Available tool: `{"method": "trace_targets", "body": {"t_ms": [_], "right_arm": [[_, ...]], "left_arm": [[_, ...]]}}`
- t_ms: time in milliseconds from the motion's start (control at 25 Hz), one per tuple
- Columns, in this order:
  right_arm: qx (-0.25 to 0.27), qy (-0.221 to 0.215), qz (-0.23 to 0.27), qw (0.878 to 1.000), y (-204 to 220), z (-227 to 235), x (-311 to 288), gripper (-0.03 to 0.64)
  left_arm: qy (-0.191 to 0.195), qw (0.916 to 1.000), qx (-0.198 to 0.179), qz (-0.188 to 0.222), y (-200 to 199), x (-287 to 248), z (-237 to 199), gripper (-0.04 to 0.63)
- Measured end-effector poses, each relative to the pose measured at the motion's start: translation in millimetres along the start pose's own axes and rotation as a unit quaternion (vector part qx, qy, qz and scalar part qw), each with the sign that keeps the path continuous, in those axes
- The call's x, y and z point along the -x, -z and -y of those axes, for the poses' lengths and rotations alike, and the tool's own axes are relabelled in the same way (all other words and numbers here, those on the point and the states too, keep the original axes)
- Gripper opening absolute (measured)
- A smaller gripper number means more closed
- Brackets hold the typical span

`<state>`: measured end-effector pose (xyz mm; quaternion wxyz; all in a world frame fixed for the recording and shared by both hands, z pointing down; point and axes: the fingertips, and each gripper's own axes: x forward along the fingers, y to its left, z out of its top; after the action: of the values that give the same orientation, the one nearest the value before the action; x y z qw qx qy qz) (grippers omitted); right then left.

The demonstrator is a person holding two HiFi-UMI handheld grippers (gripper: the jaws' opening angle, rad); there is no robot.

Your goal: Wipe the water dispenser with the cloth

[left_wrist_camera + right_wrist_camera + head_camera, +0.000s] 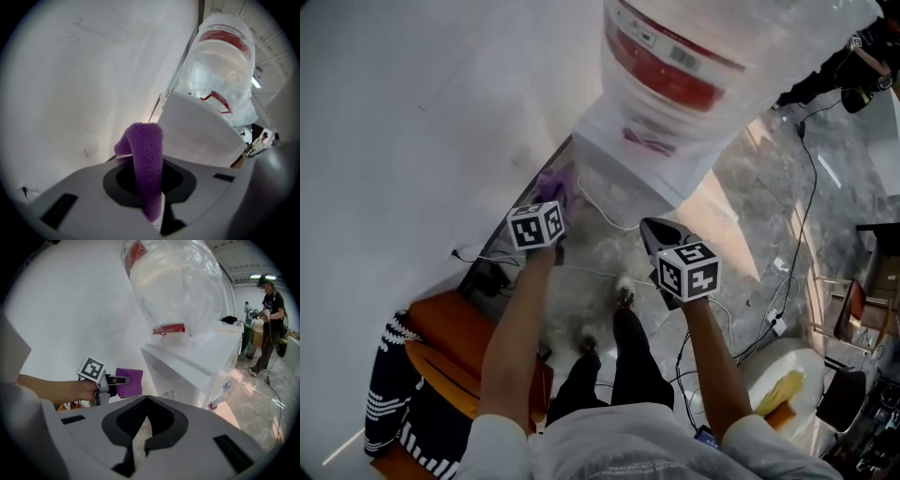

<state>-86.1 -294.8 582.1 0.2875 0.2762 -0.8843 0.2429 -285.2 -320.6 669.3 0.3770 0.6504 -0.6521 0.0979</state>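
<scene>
While the left tool (151,206) holds the cloth (147,159) out near the water dispenser (637,159), the right tool (145,398) hangs clenched, empty.

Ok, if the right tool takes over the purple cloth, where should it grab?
Likely the free flap of the purple cloth, which sticks out flat beyond the shut left tool. Approach from the water dispenser side, where nothing blocks it. The right tool is shut and empty, so it must open first.

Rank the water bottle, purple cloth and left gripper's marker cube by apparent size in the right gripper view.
1. Water bottle, by far largest.
2. Purple cloth.
3. Marker cube, only slightly smaller than the cloth; nearly a tie.
</scene>
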Motion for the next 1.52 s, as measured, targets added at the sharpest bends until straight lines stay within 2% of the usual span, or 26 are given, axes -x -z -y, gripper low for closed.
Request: {"method": "trace_targets", "body": {"t_ms": [160,280,440,640,880,1080,1520], "right_arm": [[0.008,-0.026,-0.01,1.0,7,-2,-12,0.015],[0.007,-0.029,-0.016,0.999,13,3,-17,0.015],[0.001,-0.023,-0.019,1.0,21,14,-19,0.015],[-0.013,-0.005,-0.017,1.0,30,28,-8,0.015],[-0.033,0.02,-0.01,0.999,39,50,13,0.015],[-0.04,0.03,-0.004,0.999,45,59,31,0.015],[-0.053,0.057,0.015,0.997,63,59,74,0.015]], "left_arm": [[-0.027,0.9991,0.031,-0.005,0,-27,-17,0.049],[-0.024,0.999,0.037,-0.009,-1,-49,-17,0.049],[0.007,0.9997,0.016,-0.015,-4,-73,6,0.049],[0.056,0.9976,-0.033,-0.026,10,-85,51,0.049],[0.09,0.995,-0.026,-0.036,32,-86,89,0.049],[0.111,0.992,-0.047,-0.037,44,-80,117,0.049],[0.183,0.978,-0.074,-0.068,86,-57,198,0.049]]}}
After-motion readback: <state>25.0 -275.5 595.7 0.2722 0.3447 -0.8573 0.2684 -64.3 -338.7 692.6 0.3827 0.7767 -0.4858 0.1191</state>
